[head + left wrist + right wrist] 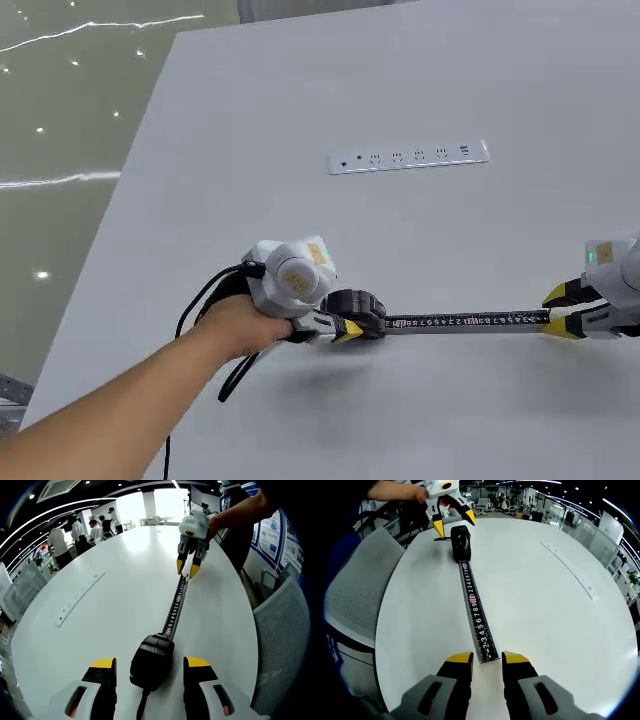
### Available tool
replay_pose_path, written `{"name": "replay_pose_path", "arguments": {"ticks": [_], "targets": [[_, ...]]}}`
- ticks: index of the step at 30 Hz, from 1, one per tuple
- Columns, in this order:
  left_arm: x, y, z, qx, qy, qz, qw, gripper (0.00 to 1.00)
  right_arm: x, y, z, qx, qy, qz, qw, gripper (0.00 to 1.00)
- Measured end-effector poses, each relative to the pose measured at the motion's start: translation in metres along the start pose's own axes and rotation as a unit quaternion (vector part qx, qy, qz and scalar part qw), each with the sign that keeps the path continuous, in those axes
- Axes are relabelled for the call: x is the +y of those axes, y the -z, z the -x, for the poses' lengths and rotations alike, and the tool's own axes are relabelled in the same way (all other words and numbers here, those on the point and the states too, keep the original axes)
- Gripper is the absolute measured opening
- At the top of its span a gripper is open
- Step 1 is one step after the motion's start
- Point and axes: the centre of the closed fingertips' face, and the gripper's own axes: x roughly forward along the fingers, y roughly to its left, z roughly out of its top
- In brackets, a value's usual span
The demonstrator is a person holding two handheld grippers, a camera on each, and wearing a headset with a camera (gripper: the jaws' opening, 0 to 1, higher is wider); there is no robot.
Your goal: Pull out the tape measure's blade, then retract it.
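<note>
Your left tool (150, 664) is spread, straddling the tape measure case (358, 312) without squeezing it, I'd guess to stop it sliding. The blade (472, 600) lies flat on the bench (300, 100), running from the case toward 3 o'clock. Your right tool (487, 658) is spread too, bracketing the blade's tip. The pull-out looks about done, so retracting should be next.

Head view: high above near edge of tabletop (300, 90), looking forward and down, mid-range. Left claw view: low, close behind tape measure case (152, 660), facing along blade (175, 607) toward right claw (186, 571). Right claw view: low at blade's far end, facing back toward left claw (454, 525). Claw views opposed, head-on along blade. Shared by all three: blade, tape measure case, power strip (408, 157).
</note>
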Motion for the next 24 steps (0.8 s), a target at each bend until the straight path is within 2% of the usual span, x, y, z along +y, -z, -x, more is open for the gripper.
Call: {"name": "replay_pose_path", "arguments": {"ticks": [3,4,5,13,17,24], "targets": [[-0.001,0.003,0.004,0.004,-0.012,0.02,0.9997,0.52,0.003,-0.001,0.006,-0.005,0.008,-0.017,0.9998,0.23],[-0.002,0.004,0.007,0.005,-0.017,0.026,0.9995,0.52,0.006,-0.001,0.008,-0.01,0.009,-0.04,0.9991,0.26],[-0.002,0.004,0.009,0.003,-0.021,0.033,0.9992,0.52,0.007,-0.002,0.009,-0.012,0.01,-0.046,0.9988,0.29],[-0.012,0.007,0.025,-0.001,-0.042,0.094,0.9947,0.59,0.02,-0.005,0.024,-0.025,0.03,-0.074,0.9965,0.35],[-0.016,0.007,0.033,-0.015,-0.056,0.129,0.99,0.62,0.024,-0.014,0.032,-0.047,0.045,-0.111,0.9917,0.43],[-0.029,0.008,0.046,-0.027,-0.071,0.165,0.9835,0.69,0.035,-0.023,0.044,-0.065,0.059,-0.133,0.9873,0.49]]}}
